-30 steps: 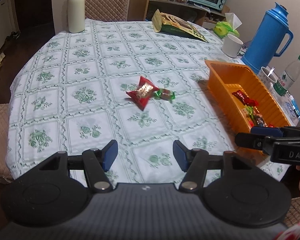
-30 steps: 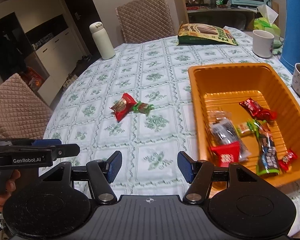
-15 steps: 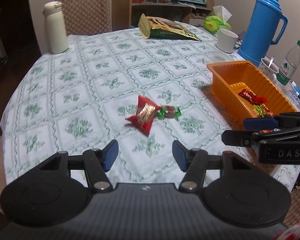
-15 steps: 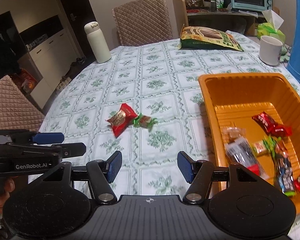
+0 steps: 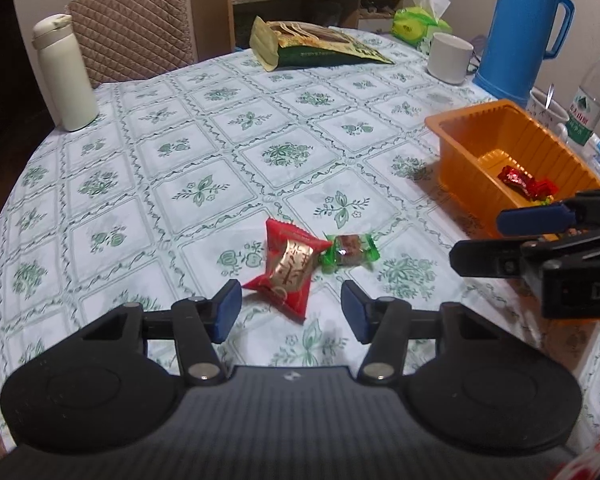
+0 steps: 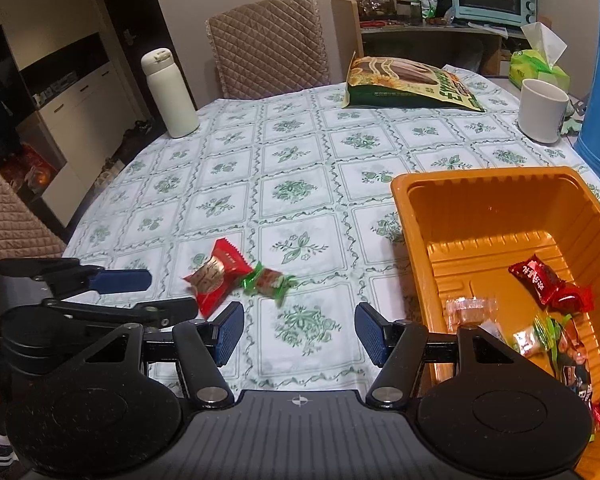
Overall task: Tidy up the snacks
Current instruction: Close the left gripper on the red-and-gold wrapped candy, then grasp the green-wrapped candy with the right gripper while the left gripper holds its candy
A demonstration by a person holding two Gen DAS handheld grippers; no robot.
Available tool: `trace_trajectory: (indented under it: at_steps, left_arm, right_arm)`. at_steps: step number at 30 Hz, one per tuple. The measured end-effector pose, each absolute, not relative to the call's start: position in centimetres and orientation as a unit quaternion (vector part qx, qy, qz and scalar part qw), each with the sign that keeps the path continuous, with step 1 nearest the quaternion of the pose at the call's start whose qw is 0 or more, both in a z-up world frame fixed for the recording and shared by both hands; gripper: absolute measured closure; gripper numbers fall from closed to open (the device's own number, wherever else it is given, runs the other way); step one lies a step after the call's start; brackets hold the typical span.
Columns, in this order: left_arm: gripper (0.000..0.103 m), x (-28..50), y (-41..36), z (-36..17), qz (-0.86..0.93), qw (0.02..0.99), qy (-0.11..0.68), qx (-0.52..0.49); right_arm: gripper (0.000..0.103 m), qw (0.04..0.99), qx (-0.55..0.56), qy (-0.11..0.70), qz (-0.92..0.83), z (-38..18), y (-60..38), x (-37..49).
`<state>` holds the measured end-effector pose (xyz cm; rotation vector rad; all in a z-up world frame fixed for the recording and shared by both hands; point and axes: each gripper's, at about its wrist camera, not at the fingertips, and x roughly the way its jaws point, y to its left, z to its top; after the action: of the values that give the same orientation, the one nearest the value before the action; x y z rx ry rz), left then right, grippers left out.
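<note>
Snacks remain loose: a red foil-printed packet (image 5: 289, 269) lies just ahead of the left hand-held gripper (image 5: 290, 310), whose parted, empty jaws have been narrowing; the touching green-wrapped candy (image 5: 350, 248) risks being dragged along.

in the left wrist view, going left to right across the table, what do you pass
cream insulated bottle → red foil snack packet → green-wrapped candy → white ceramic mug → orange plastic bin → blue plastic thermos jug → clear water bottle

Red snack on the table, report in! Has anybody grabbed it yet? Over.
Left gripper open, jaws just been narrowing, nothing between them. Right gripper open, empty. Red snack untouched on tablecloth, green candy beside it. Path clear.
</note>
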<state>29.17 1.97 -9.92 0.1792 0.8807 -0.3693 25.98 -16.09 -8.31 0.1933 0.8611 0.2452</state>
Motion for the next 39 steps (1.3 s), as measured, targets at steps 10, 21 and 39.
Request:
trace_trajectory:
  at_steps: [10,21,39]
  left_arm:
    - [0.057,31.4,1.1,-11.5,-0.184,0.880,0.427,0.094]
    - [0.075,32.6,0.9,-12.4,-0.181,0.878,0.433,0.096]
    - [0.080,30.1,7.6,-9.9,-0.106,0.894,0.434,0.016]
  right_arm:
    - [0.042,0.896,0.098,0.419,0.110,-8.8,-16.7,27.0]
    - [0.042,0.895,0.098,0.420,0.114,-9.0,-16.9,27.9]
    - [0.042,0.883,0.046,0.431,0.183,-10.8,-14.4,31.1]
